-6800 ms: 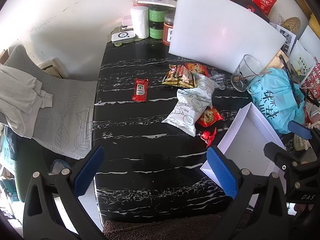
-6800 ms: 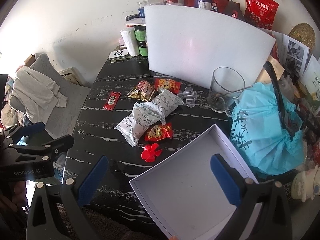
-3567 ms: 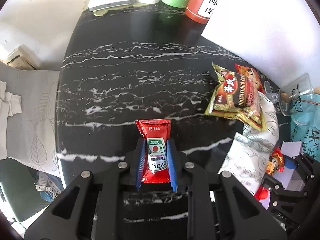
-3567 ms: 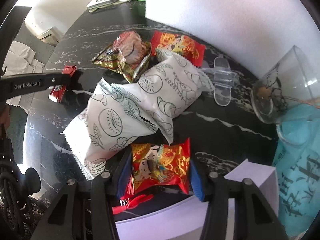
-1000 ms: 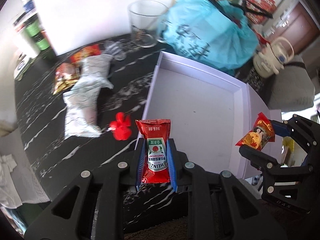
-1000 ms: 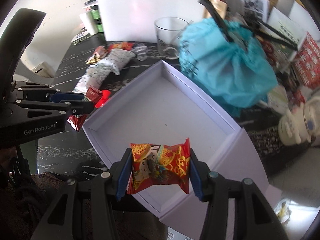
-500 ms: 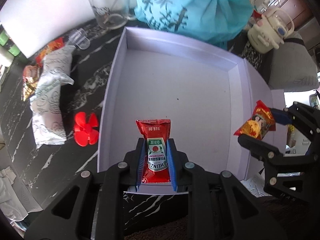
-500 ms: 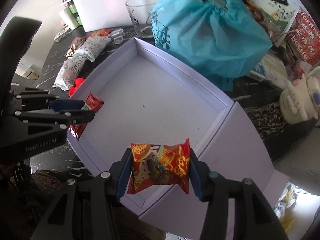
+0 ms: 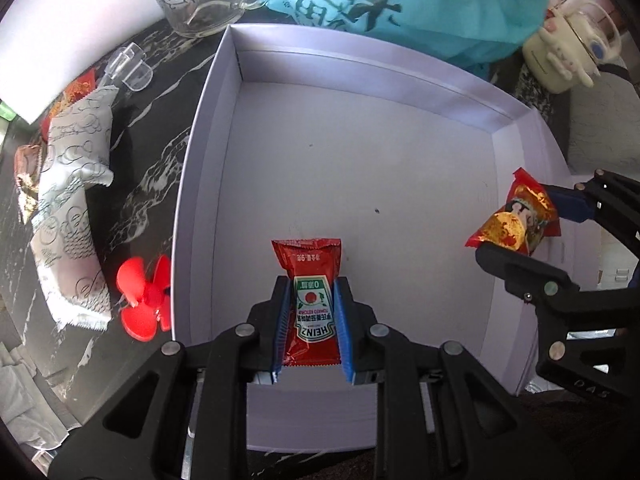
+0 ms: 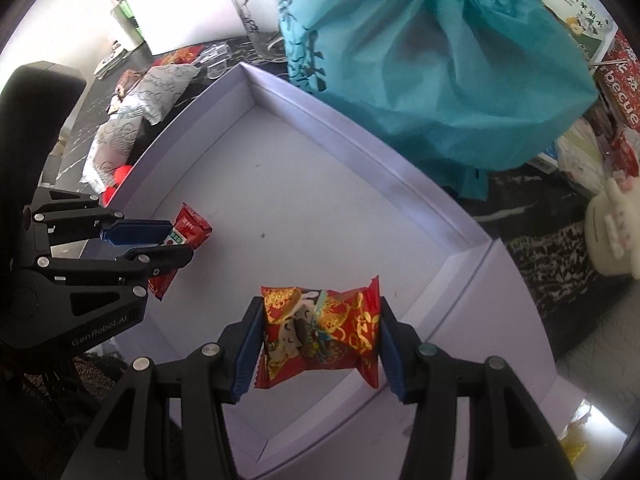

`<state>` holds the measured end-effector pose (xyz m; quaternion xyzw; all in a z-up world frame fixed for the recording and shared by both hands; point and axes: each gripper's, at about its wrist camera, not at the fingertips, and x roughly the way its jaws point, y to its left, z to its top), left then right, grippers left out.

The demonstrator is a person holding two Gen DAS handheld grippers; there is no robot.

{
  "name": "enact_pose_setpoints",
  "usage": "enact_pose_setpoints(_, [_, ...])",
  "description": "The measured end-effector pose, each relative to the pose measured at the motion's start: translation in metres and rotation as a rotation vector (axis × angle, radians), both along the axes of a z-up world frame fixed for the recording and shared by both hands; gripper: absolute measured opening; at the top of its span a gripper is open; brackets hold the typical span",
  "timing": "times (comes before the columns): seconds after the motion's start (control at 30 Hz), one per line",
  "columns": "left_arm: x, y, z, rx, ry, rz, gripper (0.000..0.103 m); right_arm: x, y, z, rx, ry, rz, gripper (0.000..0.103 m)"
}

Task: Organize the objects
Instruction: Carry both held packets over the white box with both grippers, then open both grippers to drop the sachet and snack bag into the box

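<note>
Both packets hung directly above the bare floor of the white box (image 9: 360,160), so the move to come looked like a plain release straight down. The left gripper (image 9: 310,316) was clamped narrow on the ketchup sachet (image 9: 310,280), whose long axis ran along the fingers, over the near left part of the box. The right gripper (image 10: 318,340) was shut at a middling width on the red snack packet (image 10: 320,336), held crosswise between the pads, over the near right corner, just beside the box's wall.
</note>
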<state>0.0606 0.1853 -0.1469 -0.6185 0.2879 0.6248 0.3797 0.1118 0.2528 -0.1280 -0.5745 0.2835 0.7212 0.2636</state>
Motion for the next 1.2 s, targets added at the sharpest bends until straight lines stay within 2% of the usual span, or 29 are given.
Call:
enact_pose_setpoints(0.2, [-0.007,0.01,-0.012,-0.011,-0.001,-0.003,0.02,-0.009,0.017,-0.012,0.014,-0.011,0.03,0.054])
enact_pose_setpoints(0.47, [-0.015,0.018,-0.011,0.003,0.067,-0.013,0.021,-0.013,0.032,-0.022,0.015,-0.022,0.039,0.054])
enact_pose_setpoints(0.73, [-0.016,0.013,-0.01,0.0,0.058,0.016,0.021,-0.015,0.036,-0.021,0.017,-0.019,0.064,0.056])
enact_pose_setpoints(0.93, [-0.021,0.002,-0.008,0.003,0.032,0.069,0.024,-0.005,0.038,-0.02,0.015,-0.021,0.03,0.056])
enact_pose_setpoints(1.03, [-0.019,-0.004,-0.004,0.004,0.047,0.079,0.029,0.002,0.035,-0.014,0.034,-0.024,0.019,0.056])
enact_pose_setpoints(1.13, [-0.013,-0.01,0.002,0.012,0.041,0.058,0.048,0.006,0.03,-0.004,0.055,-0.023,0.016,0.056])
enact_pose_setpoints(1.2, [-0.009,-0.017,0.011,0.032,0.069,0.058,0.049,0.011,0.027,0.004,0.075,-0.022,0.008,0.056])
